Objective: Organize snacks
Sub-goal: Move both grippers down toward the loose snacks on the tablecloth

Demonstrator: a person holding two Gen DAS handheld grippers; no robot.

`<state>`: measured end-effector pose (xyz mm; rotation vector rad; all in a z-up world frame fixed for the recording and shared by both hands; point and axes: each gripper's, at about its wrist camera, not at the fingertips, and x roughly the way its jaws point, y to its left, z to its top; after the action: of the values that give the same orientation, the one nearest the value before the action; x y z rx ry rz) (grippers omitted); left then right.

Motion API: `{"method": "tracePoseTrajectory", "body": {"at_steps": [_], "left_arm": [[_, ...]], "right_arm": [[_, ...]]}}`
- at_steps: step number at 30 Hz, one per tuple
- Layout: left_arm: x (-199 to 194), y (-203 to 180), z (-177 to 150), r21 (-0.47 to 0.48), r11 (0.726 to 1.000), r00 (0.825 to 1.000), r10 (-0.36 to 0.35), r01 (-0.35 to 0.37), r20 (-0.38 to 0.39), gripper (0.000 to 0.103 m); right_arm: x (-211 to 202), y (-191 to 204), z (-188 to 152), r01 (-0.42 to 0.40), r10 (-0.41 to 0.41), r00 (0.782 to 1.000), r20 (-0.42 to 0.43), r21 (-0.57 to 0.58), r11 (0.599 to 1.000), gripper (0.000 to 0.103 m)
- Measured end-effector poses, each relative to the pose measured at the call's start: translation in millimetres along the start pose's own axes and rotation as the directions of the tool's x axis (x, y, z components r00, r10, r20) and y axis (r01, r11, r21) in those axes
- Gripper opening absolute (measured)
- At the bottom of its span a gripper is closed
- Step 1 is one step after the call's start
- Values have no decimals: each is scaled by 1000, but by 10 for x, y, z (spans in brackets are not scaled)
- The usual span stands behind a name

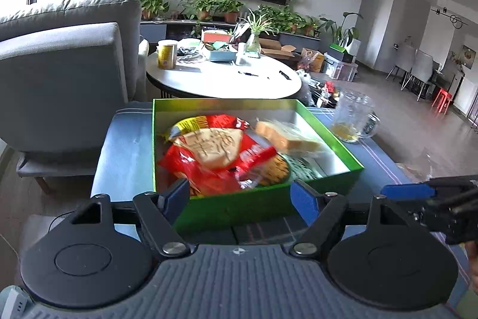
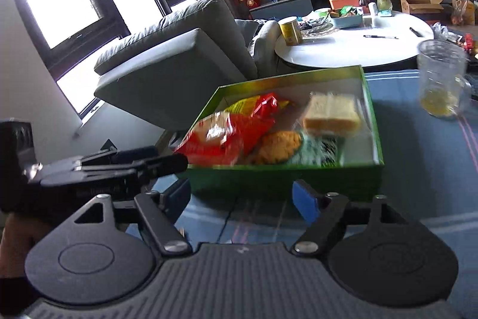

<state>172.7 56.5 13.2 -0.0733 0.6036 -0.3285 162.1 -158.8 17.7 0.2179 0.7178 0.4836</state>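
Both grippers are hovering just short of the green box point(image 1: 298, 169), which is sitting on the blue-cloth counter point(image 1: 125, 145); left gripper point(image 1: 240, 198) jaws are standing open and empty, right gripper point(image 2: 242, 196) jaws likewise open, holding nothing. The snacks are already lying inside the box: a red biscuit bag point(image 1: 209, 157) is taking up the left half, a clear-wrapped bread pack point(image 1: 286, 136) is resting toward the far right corner, and a round golden cracker pack point(image 2: 277, 147) is sitting against the near wall, partly under the red bag. There's a green-and-white packet point(image 2: 316, 150) beside it; it's too blurred for you to read. You're looking at light, soft stuff all round: film wrappers are likely slipping and crinkling, and the contents are likely crumbling under a hard squeeze. If you're shifting the red bag, you're better off pinching a crimped end seam than the biscuit-filled middle. With the bread, you're probably safest pinching loose wrap at an end, gently, since the slices will be squashing. The box itself is looking like thin card; if you're moving it, you're gripping a side wall near a corner. The glass mug point(image 2: 442, 79) is standing just right of the box, so you're keeping clear of it.
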Motion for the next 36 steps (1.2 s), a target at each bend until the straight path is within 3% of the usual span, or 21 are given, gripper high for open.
{"method": "tracePoseTrajectory", "body": {"at_steps": [12,21,29,36], "left_arm": [[-320,-313,-306,34,999,1000,-29,29,-3,74],[-581,-62,-482,-29,996,996,89,-88,27,78],[-564,156,-816,-40,984,984,174,-176,-45,78],[-616,264,-1068,47,988,981,150,-145,-124,78]], "right_arm": [[-365,-78,-398,49,-49,999,-4,46,998,68],[-510,-226,-641,60,-61,998,2,118,991,68],[-497,-212,-716,62,-62,998,-3,119,991,68],[-528,-214,-752,71,-71,997,-4,111,991,68]]}}
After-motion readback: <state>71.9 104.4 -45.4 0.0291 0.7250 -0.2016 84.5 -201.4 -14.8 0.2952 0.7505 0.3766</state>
